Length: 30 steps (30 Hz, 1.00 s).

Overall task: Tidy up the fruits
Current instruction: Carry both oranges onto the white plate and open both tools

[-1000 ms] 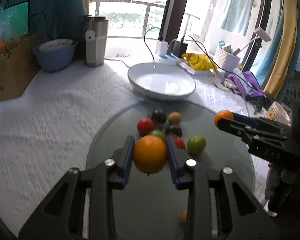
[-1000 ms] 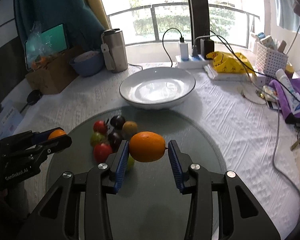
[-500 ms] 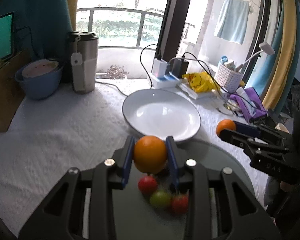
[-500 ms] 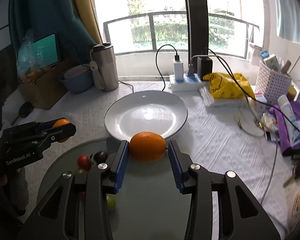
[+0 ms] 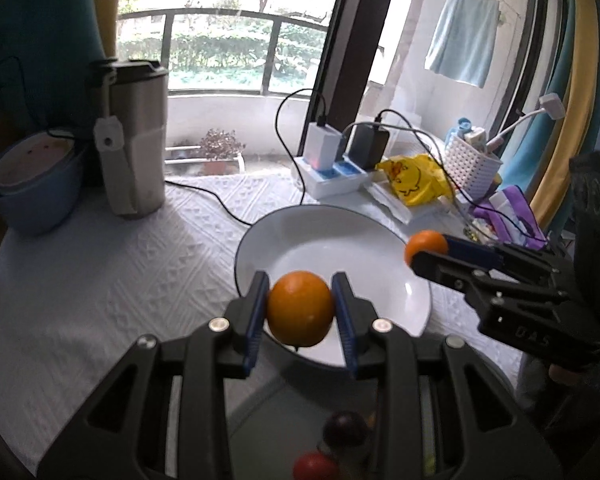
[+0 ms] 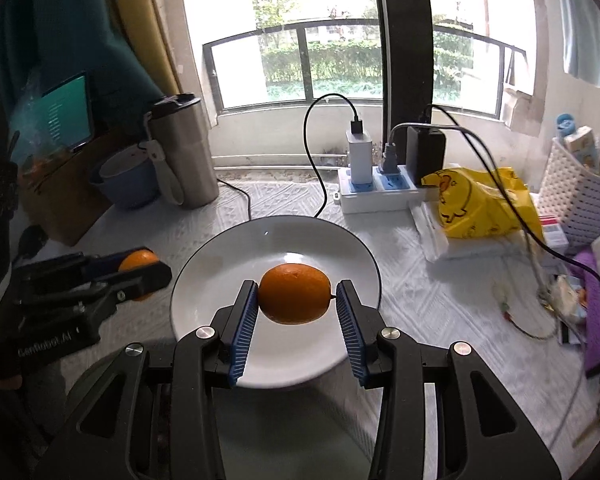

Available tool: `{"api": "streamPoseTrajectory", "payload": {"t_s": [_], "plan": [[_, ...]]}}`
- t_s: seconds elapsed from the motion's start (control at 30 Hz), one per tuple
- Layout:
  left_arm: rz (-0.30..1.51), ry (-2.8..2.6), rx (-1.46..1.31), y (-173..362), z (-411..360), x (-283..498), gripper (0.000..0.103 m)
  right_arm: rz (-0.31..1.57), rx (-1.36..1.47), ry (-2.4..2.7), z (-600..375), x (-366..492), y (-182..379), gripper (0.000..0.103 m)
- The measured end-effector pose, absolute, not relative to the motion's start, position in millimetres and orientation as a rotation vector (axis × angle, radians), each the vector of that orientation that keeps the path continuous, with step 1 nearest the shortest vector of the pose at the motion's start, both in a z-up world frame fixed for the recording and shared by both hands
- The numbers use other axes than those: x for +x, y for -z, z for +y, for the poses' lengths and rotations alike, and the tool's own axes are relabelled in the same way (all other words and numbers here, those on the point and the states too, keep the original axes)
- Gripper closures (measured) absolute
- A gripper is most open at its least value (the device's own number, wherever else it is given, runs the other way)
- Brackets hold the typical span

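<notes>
My left gripper (image 5: 300, 308) is shut on an orange (image 5: 300, 307) and holds it over the near rim of the empty white plate (image 5: 364, 252). My right gripper (image 6: 295, 300) is shut on a second orange (image 6: 295, 299) above the middle of the same plate (image 6: 236, 256). Each gripper shows in the other's view: the right one (image 5: 432, 252) with its orange (image 5: 425, 245) at the plate's right edge, the left one (image 6: 148, 270) with its orange (image 6: 137, 261) at the plate's left edge. Small fruits (image 5: 342, 432) lie on the glass disc (image 5: 284, 396) below.
A steel tumbler (image 5: 134, 136) and a blue bowl (image 5: 32, 184) stand at the back left. A power strip with chargers and cables (image 6: 376, 192), a yellow bag (image 6: 484, 204) and a white basket (image 6: 580, 188) crowd the back right. A white cloth (image 5: 100, 264) covers the table.
Both grippers have moved forward with their oranges, from above the fruit pile on the glass disc to over the white plate. The small fruits have dropped to the bottom of the views.
</notes>
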<state>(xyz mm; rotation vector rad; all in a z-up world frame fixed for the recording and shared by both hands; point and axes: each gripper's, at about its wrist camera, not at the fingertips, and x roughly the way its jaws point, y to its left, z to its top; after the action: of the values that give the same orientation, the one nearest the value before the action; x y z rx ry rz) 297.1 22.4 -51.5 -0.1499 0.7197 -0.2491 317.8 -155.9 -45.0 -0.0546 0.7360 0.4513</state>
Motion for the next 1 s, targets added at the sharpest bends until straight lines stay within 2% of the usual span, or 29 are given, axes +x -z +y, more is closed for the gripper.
{"api": "streamPoseTrajectory", "payload": {"t_s": [0.5, 0.83, 0.97, 1.0], "plan": [[0.78, 0.236, -0.173, 72, 29, 354, 0.07, 0.856, -0.03, -0.433, -132, 382, 87, 0.06], [0.791, 0.219, -0.222, 75, 39, 360, 0.068, 0.856, -0.04, -0.428, -128, 388, 86, 0.06], [0.772, 0.213, -0.227, 68, 40, 355, 0.065, 0.833, -0.043, -0.421, -129, 382, 78, 0.059], [0.765, 0.213, -0.229, 65, 41, 352, 0.061, 0.827, -0.045, -0.419, -130, 380, 75, 0.059]]}}
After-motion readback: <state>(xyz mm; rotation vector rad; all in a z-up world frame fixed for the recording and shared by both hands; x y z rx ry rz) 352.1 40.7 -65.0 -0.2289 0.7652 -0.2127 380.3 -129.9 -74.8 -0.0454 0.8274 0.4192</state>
